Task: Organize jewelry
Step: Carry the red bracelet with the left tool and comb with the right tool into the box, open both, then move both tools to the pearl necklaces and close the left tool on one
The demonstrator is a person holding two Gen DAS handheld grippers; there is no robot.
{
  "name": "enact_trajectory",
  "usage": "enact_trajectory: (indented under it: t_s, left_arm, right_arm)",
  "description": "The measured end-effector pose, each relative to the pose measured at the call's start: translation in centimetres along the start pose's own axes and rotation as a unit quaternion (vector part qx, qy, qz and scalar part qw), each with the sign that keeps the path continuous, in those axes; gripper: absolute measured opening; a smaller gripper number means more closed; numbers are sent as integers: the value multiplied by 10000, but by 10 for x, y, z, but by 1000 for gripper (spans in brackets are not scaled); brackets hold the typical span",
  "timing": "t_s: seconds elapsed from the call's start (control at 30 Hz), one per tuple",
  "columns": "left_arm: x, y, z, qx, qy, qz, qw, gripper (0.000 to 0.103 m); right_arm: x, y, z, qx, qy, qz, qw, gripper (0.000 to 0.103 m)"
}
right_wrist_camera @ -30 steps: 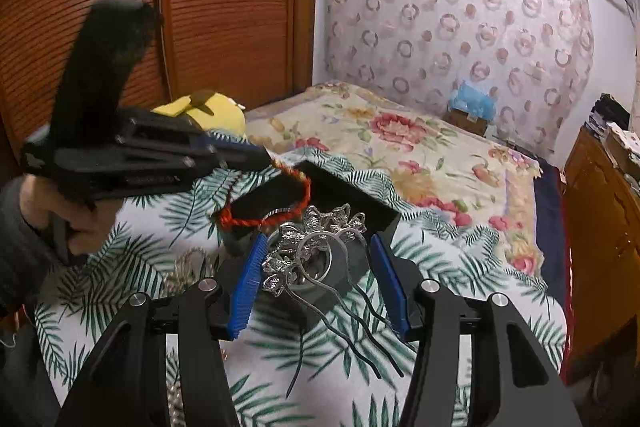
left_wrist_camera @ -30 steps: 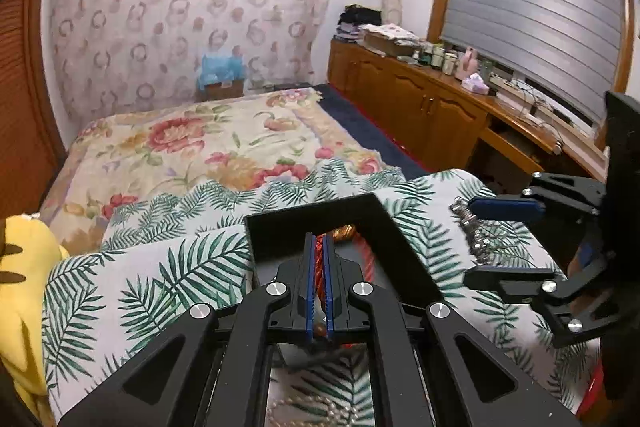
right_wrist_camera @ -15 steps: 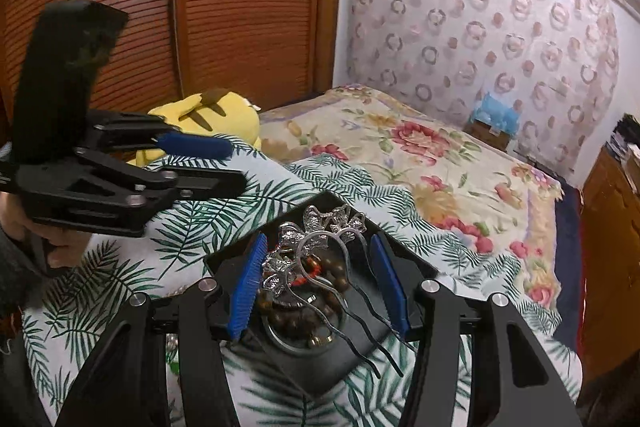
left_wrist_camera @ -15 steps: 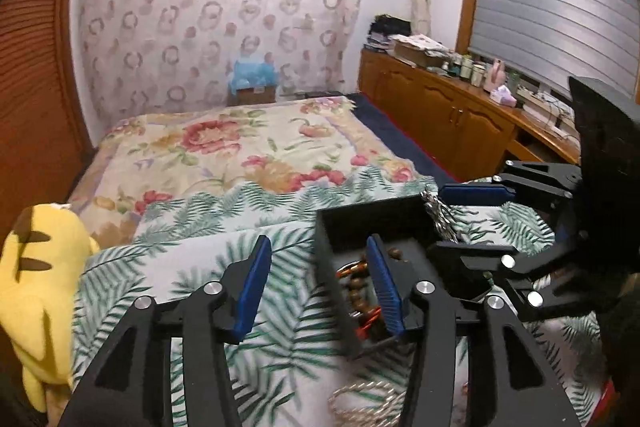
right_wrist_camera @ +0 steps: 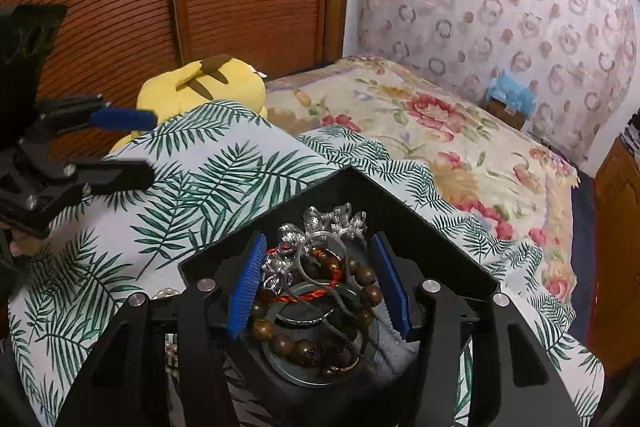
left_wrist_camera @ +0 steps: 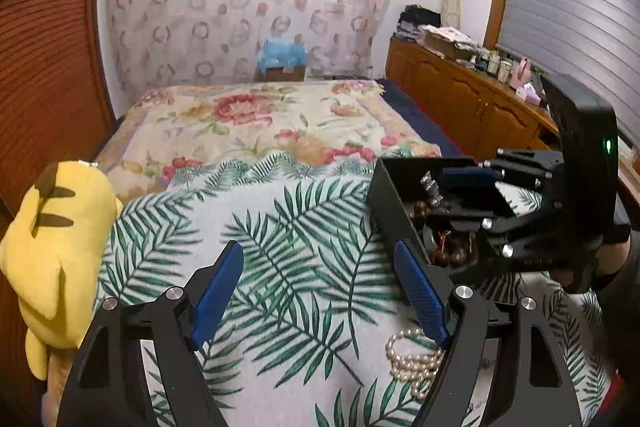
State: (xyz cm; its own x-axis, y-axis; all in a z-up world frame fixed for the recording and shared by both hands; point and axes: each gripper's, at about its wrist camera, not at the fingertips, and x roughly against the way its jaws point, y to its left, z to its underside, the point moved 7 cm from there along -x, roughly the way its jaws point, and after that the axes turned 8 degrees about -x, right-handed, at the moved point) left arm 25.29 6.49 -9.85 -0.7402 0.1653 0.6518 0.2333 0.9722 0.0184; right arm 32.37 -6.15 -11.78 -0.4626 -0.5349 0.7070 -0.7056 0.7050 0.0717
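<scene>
left gripper (left_wrist_camera: 320, 291): fingers opening, empty | right gripper (right_wrist_camera: 320, 279): fingers apart

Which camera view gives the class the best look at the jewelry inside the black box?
The right wrist view: it looks straight down into the black box, showing the silver hairpin, red cord and wooden beads. The left wrist view sees the box side-on, with the right gripper hiding most of the contents.
</scene>
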Motion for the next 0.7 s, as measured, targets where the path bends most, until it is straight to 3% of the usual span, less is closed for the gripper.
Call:
enact_trajectory:
  t_s: [0.1,0.27,0.33,0.4,0.6,0.7]
  left_arm:
    - [-2,-2,7,1,66,31,10000,75]
    - [2,-11,17,-32,117,84,9999,75]
    - [5,-17,22,-59,121,109,9998,83]
    - [8,-21,28,-80,128,142,9998,84]
    - [14,-37,50,-174,261,211,9993,85]
    - [14,-46,62,-267,366,266,9986,93]
  right_arm:
    - [5,-1,-1,-63,-49,23,10000,64]
    - [32,-1,6,-194,-254,161,9994,64]
    - [46,-2,12,-267,-313,171,9990,64]
    - [62,-1,24,-337,-364,210,9985,64]
    - [94,4,68,-512,-246,333,9978,53]
    - [101,6,93,-603,-120,434,9972,49]
